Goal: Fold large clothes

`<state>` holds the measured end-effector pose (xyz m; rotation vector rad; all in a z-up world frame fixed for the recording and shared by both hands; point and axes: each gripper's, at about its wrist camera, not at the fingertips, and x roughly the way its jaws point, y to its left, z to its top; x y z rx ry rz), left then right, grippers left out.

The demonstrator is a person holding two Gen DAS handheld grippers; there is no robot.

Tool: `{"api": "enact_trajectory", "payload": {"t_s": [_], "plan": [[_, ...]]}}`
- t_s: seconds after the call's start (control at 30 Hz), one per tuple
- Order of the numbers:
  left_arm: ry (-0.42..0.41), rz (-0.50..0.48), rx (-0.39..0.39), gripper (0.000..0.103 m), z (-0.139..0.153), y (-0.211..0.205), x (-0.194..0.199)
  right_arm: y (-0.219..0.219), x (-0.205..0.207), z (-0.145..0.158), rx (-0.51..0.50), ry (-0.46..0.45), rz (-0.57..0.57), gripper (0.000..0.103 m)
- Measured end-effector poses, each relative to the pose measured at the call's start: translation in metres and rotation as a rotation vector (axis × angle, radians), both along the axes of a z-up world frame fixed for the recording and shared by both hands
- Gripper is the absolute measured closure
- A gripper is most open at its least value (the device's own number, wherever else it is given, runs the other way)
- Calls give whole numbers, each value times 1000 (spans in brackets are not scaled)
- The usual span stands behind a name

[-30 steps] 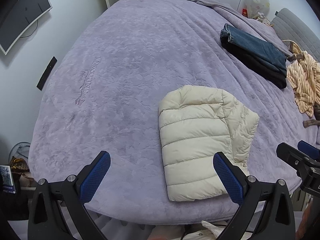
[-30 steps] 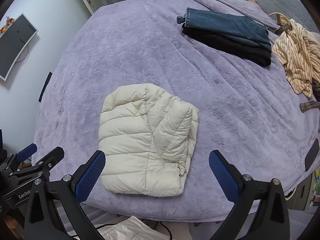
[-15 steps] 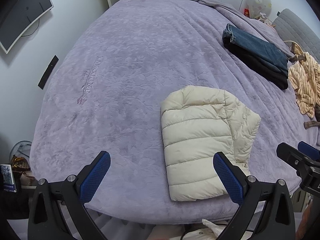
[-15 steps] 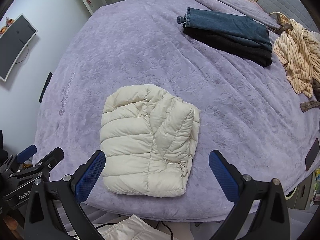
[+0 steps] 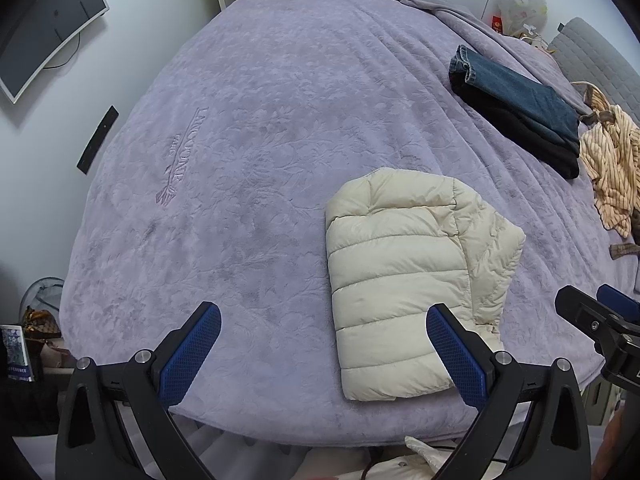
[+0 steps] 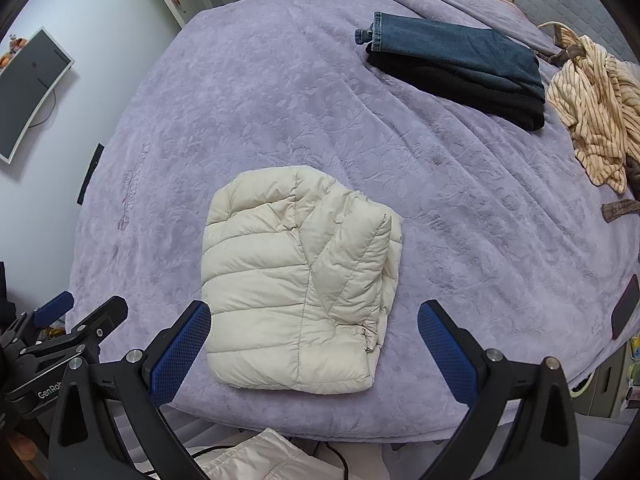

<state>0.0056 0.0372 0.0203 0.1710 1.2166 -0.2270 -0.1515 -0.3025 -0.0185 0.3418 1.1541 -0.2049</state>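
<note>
While both views have shifted only slightly since a second ago, the cream puffer jacket (image 5: pixel 404 280) (image 6: pixel 298 284) sits a little lower and closer in frame than before, its folded shape unchanged. It lies as a squarish bundle near the front edge of the bed, apart from both tools. Left gripper (image 5: pixel 324 354): blue-padded fingers spread wide, holding nothing, hovering over the bed edge just short of the jacket. Right gripper (image 6: pixel 314 350): likewise spread and empty, with the jacket's near edge showing between its fingers. Surface: lavender bedspread (image 5: pixel 260 128) (image 6: pixel 280 92), plush, embossed with a floral pattern and a stitched logo. Far right side: folded blue jeans (image 5: pixel 516 96) (image 6: pixel 456 48) stacked on a black garment (image 5: pixel 520 136) (image 6: pixel 460 88), with a crumpled striped tan garment (image 5: pixel 612 168) (image 6: pixel 596 112) just beside them. Room: white walls, curved monitor (image 5: pixel 48 20) (image 6: pixel 28 84) mounted at left, grey padded headboard (image 5: pixel 600 56) at far right. Jacket fabric: smooth, horizontally quilted in puffy channels, one sleeve folded diagonally across the top.
</note>
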Motion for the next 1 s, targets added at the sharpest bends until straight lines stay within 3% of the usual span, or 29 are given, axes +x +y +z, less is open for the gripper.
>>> {"api": "enact_trajectory", "payload": {"t_s": [1.0], "plan": [[5,3,9,0,-4,4,-2,3,1,-2,3,3,1,0]]}}
